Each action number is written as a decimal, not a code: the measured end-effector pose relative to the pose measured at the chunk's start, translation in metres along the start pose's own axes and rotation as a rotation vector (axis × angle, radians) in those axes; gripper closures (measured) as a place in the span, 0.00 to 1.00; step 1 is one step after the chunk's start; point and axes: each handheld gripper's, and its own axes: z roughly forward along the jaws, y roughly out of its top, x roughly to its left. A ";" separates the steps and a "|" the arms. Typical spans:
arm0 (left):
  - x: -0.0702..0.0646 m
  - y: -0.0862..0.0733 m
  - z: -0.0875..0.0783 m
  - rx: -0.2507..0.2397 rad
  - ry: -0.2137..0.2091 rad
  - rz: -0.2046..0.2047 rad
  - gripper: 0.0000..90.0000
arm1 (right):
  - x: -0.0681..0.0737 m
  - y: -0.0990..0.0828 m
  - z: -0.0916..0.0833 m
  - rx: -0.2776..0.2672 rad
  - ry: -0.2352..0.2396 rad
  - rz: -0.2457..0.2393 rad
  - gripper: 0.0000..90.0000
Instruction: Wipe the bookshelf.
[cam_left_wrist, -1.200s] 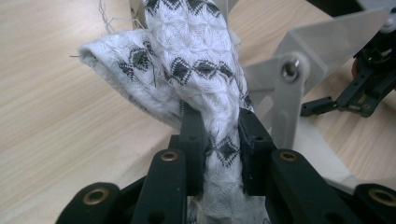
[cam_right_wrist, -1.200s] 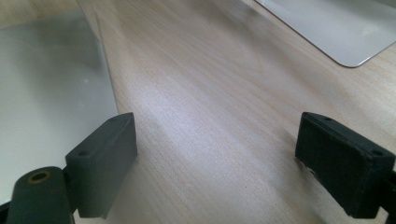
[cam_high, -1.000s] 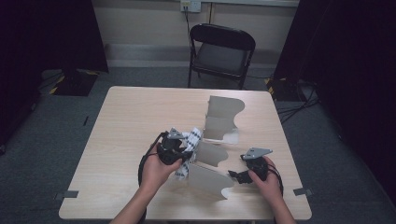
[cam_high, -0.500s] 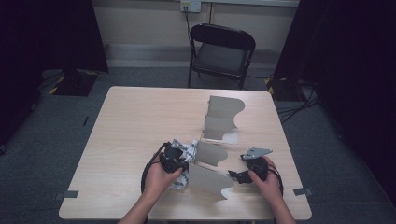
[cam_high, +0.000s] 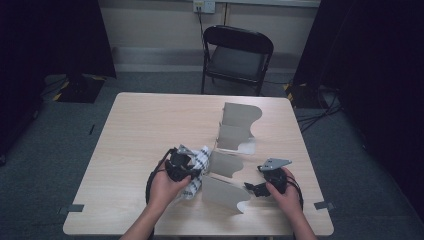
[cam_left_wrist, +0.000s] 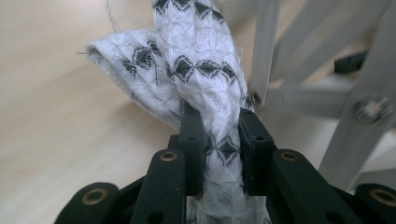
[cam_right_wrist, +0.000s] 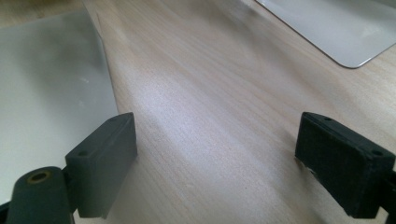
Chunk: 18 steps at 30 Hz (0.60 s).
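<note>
Item: patterned white cloth (cam_left_wrist: 205, 79), clamped in left tool (cam_left_wrist: 219, 140), at 7 o'clock on the surface (cam_high: 140, 130), just beside the grey tiered rack (cam_high: 230, 165); held bunched, likely for hanging on a panel. Right tool (cam_right_wrist: 215, 158): wide, empty, at 5 o'clock, seemingly steadying the rack. Rack tiers bare.

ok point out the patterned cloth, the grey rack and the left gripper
patterned cloth (cam_left_wrist: 201, 60), left gripper view, twisted middle
grey rack (cam_high: 235, 142), high view, middle panel
left gripper (cam_left_wrist: 219, 140), left gripper view, between its fingertips
</note>
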 end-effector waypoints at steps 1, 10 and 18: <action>0.001 0.006 -0.007 -0.012 0.003 0.001 0.82 | 0.000 0.000 0.000 0.000 0.000 -0.001 0.13; -0.013 0.055 -0.041 -0.122 0.004 0.067 0.82 | 0.000 0.000 0.000 0.000 0.001 -0.001 0.13; -0.021 0.059 -0.033 -0.111 0.007 0.096 0.82 | 0.000 0.000 0.000 0.001 0.000 0.001 0.13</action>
